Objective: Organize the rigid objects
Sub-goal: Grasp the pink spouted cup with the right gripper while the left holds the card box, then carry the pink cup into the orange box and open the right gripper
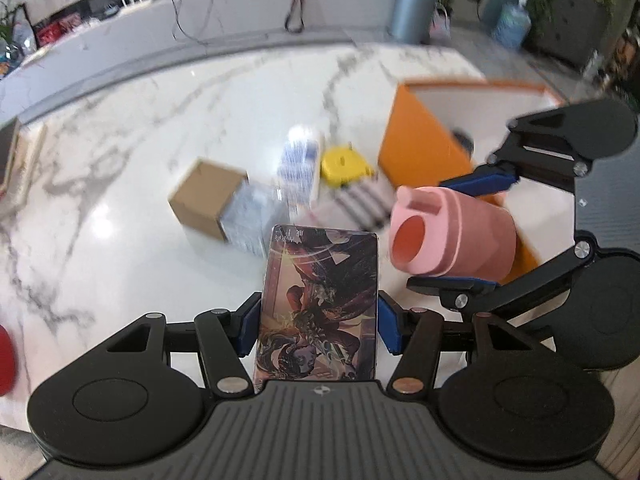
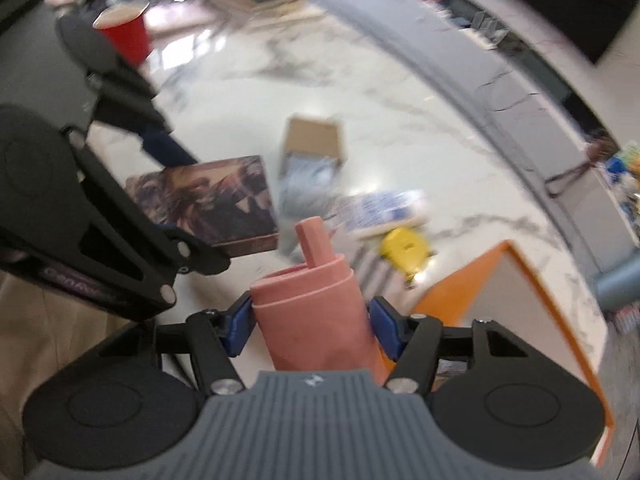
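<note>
Gripping a flat illustrated box (image 1: 318, 304) by its two long sides, the left tool (image 1: 318, 320) has its blue pads pressed against the box about halfway open, with the picture face turned up toward the camera and the box reaching out ahead of the fingertips, clear of the white marble desk (image 1: 132, 168). To its right, the right tool (image 2: 310, 326) is closed to a similar width on a pink cylindrical container (image 2: 316, 316), whose flat tab sticks out from the far end; in the left wrist view the container's round open mouth faces the left tool. The two held things are near each other but apart. Beyond the left tool's fingertips, on the desk, lies a brown cardboard box (image 1: 206, 196) with a blurred bluish-grey pack just beside it, then a blue-and-white packet (image 1: 300, 168), a yellow object (image 1: 346, 164) and a striped item (image 1: 366, 200), all too blurred to name more closely. Ahead and to the right of both tools stands an orange bin (image 1: 416, 148) with a pale inside; the pink container hangs in front of its near wall. Far off to the left of the right tool, past the left tool's black linkage, a red cup (image 2: 126, 36) stands upright on the desk.
</note>
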A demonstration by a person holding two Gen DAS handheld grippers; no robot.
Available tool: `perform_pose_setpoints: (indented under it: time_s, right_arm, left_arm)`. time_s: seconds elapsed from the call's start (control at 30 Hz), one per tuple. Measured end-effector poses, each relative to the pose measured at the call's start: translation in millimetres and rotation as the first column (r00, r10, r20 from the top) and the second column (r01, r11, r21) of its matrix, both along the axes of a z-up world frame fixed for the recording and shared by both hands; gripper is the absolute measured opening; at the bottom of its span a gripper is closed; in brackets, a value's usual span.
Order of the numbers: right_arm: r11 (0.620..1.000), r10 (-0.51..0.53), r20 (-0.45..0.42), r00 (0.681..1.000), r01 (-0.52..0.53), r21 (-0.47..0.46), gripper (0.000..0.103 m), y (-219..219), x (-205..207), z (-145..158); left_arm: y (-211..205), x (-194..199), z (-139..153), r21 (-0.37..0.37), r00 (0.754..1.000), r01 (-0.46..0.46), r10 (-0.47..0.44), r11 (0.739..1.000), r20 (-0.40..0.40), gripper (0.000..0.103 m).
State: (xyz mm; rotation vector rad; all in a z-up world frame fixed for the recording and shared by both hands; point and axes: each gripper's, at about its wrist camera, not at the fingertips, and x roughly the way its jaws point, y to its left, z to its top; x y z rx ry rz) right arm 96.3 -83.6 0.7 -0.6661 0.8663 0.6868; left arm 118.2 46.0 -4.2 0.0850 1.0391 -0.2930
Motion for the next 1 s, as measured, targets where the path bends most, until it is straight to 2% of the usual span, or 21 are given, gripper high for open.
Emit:
perform_pose_setpoints:
  time_s: [0.2, 0.33, 0.43, 0.53, 0.77, 1.0]
  right_arm:
    - [0.99, -0.121, 0.093, 0.988, 0.114, 0.081, 0.061, -29, 11, 40]
    - [0.976, -0.209, 0.112, 0.972, 0.201, 0.081, 0.061, -56, 20, 52]
    - [0.96, -0.277, 0.1, 0.956, 0.27, 0.077, 0.061, -81, 26, 51]
    - [0.941, -0.337, 0.076, 0.939, 0.332, 0.072, 0.06, -106, 27, 46]
    - [0.897, -0.439, 0.017, 0.898, 0.437, 0.066, 0.06, -155, 33, 28]
    - [0.866, -0.492, -0.074, 0.867, 0.496, 0.054, 0.06, -182, 41, -4]
  left_arm:
    - [-8, 9, 41, -0.075, 0.998, -0.018, 0.023, 0.997, 0.067, 0.067]
    - [-30, 14, 58, -0.103, 0.996, 0.02, -0.011, 0.995, 0.092, 0.067]
    - [-50, 20, 63, -0.151, 0.996, 0.055, -0.044, 0.987, 0.076, 0.067]
    - [-74, 27, 63, -0.191, 0.995, 0.087, -0.078, 0.978, 0.055, 0.067]
    - [-121, 43, 47, -0.212, 0.989, 0.15, -0.15, 0.966, 0.014, 0.067]
    - [-158, 46, 16, -0.114, 0.971, 0.232, -0.238, 0.966, -0.033, 0.067]
